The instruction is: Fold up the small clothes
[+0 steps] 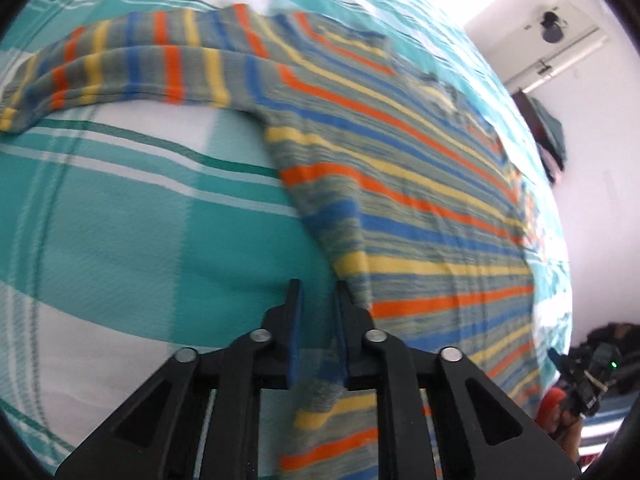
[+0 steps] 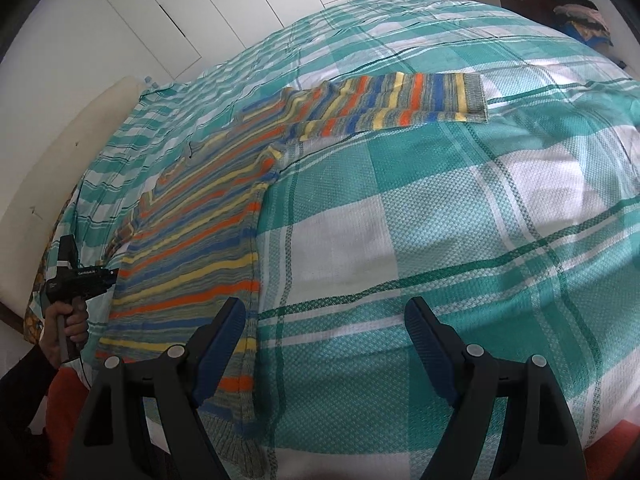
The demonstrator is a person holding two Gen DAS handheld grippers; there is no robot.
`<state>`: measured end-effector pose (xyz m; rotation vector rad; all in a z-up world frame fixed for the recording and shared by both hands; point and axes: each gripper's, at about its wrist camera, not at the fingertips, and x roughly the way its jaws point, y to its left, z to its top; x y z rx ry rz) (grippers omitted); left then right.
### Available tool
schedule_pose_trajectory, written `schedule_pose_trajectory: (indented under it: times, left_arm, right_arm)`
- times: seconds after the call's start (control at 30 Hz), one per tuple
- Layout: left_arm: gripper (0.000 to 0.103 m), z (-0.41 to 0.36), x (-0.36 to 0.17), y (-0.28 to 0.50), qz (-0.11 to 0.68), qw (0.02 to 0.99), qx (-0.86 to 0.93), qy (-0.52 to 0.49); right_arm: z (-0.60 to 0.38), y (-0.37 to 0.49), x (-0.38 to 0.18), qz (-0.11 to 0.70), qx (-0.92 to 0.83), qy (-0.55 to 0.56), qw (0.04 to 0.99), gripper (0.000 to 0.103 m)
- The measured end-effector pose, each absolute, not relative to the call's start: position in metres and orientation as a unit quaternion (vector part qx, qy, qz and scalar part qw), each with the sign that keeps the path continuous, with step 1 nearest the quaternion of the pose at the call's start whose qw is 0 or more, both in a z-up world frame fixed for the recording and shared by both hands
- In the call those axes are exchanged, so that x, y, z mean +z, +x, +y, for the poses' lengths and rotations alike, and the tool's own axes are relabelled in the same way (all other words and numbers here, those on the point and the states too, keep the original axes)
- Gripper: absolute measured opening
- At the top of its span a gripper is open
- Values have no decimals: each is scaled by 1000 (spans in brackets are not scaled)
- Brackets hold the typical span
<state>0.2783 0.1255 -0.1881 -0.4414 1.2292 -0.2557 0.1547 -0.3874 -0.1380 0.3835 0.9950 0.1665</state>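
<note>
One knitted long-sleeved sweater with grey, orange, yellow and blue stripes (image 2: 192, 264) lies flat on a bed under a woven teal-and-white checked bedspread (image 2: 440, 220). It occupies the left part of the bed in the right wrist view, one sleeve stretched toward the far right, its cuff edge straight. To its right the bedspread offers broad open room.

The left hand-held gripper (image 1: 316, 292) has its two blue-padded fingers nearly together, pinching the sweater's near hem edge; fabric sits between them. The right hand-held gripper (image 2: 326, 312) holds its fingers wide apart over the sweater's right side edge, gripping nothing.
</note>
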Motion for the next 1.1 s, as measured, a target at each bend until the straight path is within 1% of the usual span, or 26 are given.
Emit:
schedule_pose_trajectory:
  times: [0.13,0.27,0.5,0.6,0.67,0.8,0.87,0.93,0.97,1.1]
  left_arm:
    - [8,127,-192,273,571,777,-133,-228]
    - [7,149,-197,265,551,743,-166,-341]
    - [7,146,-217,259,553,696,-201,-411]
    - [7,158,-222,253,514,670,-203,-495]
    - [7,164,-226,247,493,658,-202,-532]
    - [7,157,-233,241,491,645,-208,-548]
    - [7,159,-234,232,474,637,-210,-571]
    - [22,163,-237,223,448,627,-205,-604]
    - [33,164,-240,218,439,623,-198,-616]
    - [33,161,-246,215,429,616,-196,-631]
  right_arm:
    - [-393,159,-143,479,75,199,852,81]
    - [-392,160,-142,477,77,195,854,81]
    - [-396,163,-149,483,72,204,849,81]
    - [-394,162,-148,482,72,200,850,81]
    - [-394,161,-147,482,71,198,850,81]
    - [-394,162,-149,485,71,198,849,81]
    - [-393,163,-149,485,70,196,849,81]
    - [-393,162,-149,484,71,196,850,81]
    - [-393,161,-148,483,71,196,851,81]
    - [-394,162,-150,485,71,198,849,81]
